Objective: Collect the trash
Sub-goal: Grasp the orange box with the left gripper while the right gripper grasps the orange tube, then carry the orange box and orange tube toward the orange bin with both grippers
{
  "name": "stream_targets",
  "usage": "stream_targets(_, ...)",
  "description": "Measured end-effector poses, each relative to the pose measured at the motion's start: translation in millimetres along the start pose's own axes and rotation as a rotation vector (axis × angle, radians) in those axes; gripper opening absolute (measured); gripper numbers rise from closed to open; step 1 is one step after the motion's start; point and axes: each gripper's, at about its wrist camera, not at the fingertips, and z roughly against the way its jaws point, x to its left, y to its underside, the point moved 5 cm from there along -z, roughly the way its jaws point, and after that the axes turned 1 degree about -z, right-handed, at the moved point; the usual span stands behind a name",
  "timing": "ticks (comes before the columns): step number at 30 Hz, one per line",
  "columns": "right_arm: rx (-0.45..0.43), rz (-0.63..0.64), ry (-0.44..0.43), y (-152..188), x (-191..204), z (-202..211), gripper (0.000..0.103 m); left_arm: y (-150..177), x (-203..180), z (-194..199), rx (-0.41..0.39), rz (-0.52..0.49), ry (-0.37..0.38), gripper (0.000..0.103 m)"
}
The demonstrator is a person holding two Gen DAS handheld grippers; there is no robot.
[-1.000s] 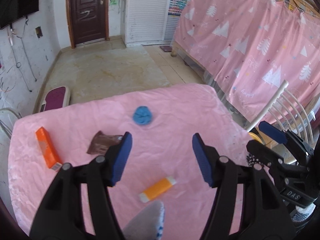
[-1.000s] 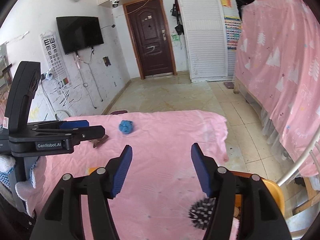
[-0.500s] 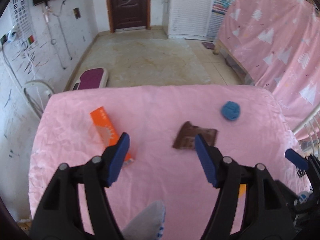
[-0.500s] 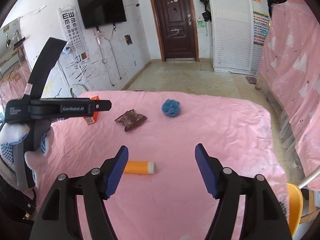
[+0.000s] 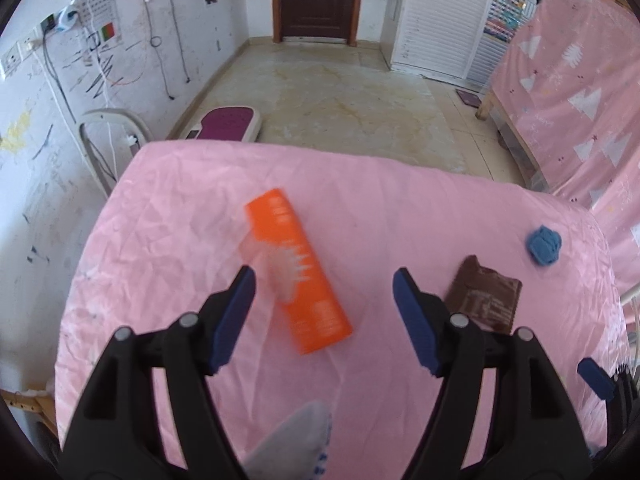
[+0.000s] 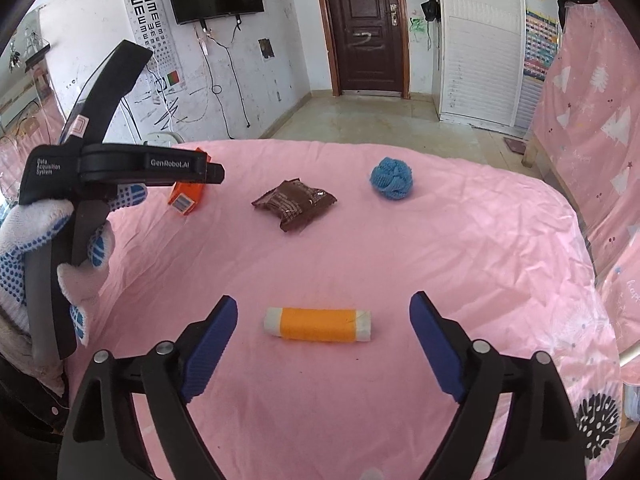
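A pink-covered table (image 5: 168,240) holds the trash. An orange box (image 5: 298,270) lies just ahead of my open, empty left gripper (image 5: 324,312); part of it shows in the right wrist view (image 6: 187,198) behind the left gripper's body. A brown wrapper (image 5: 486,298) (image 6: 295,203) and a blue ball of paper (image 5: 543,246) (image 6: 391,178) lie to the right. An orange roll with white ends (image 6: 318,325) lies between the fingers of my open, empty right gripper (image 6: 322,338), a little ahead of them.
A white chair (image 5: 108,136) and a purple scale (image 5: 224,126) stand on the floor beyond the table's far left edge. A bed with a pink sheet (image 5: 580,92) lies to the right. A black-and-white patterned object (image 6: 596,426) sits at the near right.
My left gripper has swung left, from over the blue ball and wrapper to the orange box. My right gripper has turned left and down, bringing the orange roll between its fingers. Both stayed open.
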Motion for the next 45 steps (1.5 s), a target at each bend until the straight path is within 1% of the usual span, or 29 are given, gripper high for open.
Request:
stream_targets(6,0.009,0.017,0.043,2.2,6.8,-8.4,0.079,3.2,10.8,-12.1,0.017,0.025,-0.004,0.068)
stream_targets(9,0.018,0.004,0.044,3.9,4.5,-10.3,0.079,4.9,11.7,-16.5,0.026,0.035,0.008,0.068)
stream_targets(10,0.021,-0.007,0.043,4.3,2.6,-11.1,0.079,4.2,14.0,-17.0,0.017,0.033,0.005,0.067)
stream_targets(12,0.025,-0.022,0.037,4.4,-2.3,-10.5,0.079,4.7,15.5,-16.7,0.009,0.030,-0.001,0.062)
stream_targets(14,0.029,-0.030,0.030,4.9,-6.0,-9.1,0.079,5.7,16.4,-16.5,-0.001,0.021,-0.002,0.052)
stream_targets(16,0.036,-0.029,0.025,3.2,-7.2,-9.3,0.077,7.4,17.0,-16.1,-0.013,0.004,-0.014,0.046)
stream_targets(17,0.039,-0.028,0.025,3.2,-7.2,-10.0,0.073,7.9,16.3,-15.9,-0.018,-0.004,-0.018,0.040)
stream_targets(18,0.044,-0.028,0.023,3.2,-6.5,-10.6,0.068,9.2,15.2,-15.1,-0.023,-0.020,-0.022,0.038)
stream_targets(20,0.049,-0.036,0.021,3.3,-8.9,-11.5,0.061,11.4,12.9,-13.2,-0.027,-0.029,-0.016,0.029)
stream_targets(21,0.048,-0.039,0.020,3.6,-8.1,-11.2,0.059,11.4,13.3,-13.4,-0.029,-0.032,-0.015,0.027)
stream_targets(22,0.048,-0.042,0.019,3.6,-8.9,-11.1,0.058,12.2,11.7,-13.0,-0.030,-0.035,-0.008,0.023)
stream_targets(23,0.047,-0.042,0.021,4.1,-7.4,-11.7,0.055,12.6,11.9,-12.8,-0.031,-0.036,0.001,0.022)
stream_targets(24,0.045,-0.042,0.022,4.3,-7.3,-11.5,0.050,12.5,11.9,-12.6,-0.031,-0.037,0.004,0.022)
stream_targets(25,0.044,-0.042,0.020,4.3,-7.5,-11.2,0.048,12.5,12.6,-12.1,-0.031,-0.035,0.010,0.022)
stream_targets(30,0.028,-0.060,0.001,4.4,-11.6,-6.4,0.047,12.1,15.7,-4.2,-0.037,-0.008,0.070,0.022)
stream_targets(33,-0.003,-0.077,-0.019,5.0,-15.2,-0.2,0.047,13.7,19.0,5.8,-0.057,0.001,0.074,0.022)
stream_targets(36,-0.036,-0.092,-0.032,4.1,-21.4,7.6,0.047,15.9,14.5,17.2,-0.074,0.001,0.075,0.022)
stream_targets(41,-0.077,-0.107,-0.047,4.3,-28.9,19.1,0.047,20.9,-2.0,42.9,-0.115,-0.022,0.084,0.022)
stream_targets(45,-0.107,-0.131,-0.048,7.1,-41.2,32.5,0.047,21.7,-26.8,71.0,-0.169,-0.054,0.112,0.022)
